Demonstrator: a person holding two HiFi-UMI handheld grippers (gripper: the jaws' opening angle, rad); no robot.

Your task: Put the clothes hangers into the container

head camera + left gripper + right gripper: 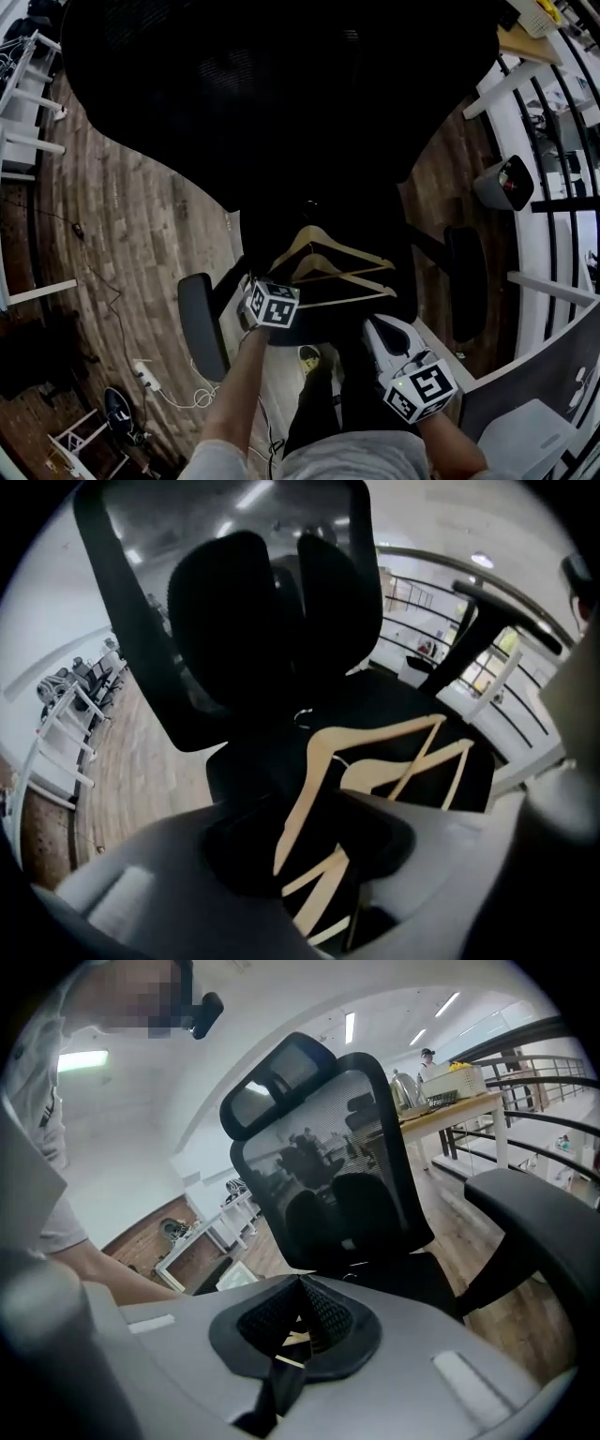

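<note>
While left tongs (pixel 309 855) stand partly spread over left end of hangers (pixel 316 761) on chair (pixel 281 94), clamp one wooden arm squarely; right tongs (pixel 298 1321) pinched together, empty.

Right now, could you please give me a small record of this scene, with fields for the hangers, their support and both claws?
hangers: light wooden clothes hangers, overlapping each other
support: black mesh office chair, hangers lie on it
left claw: open, above the hangers, one seen between the jaws
right claw: shut, holds nothing
</note>
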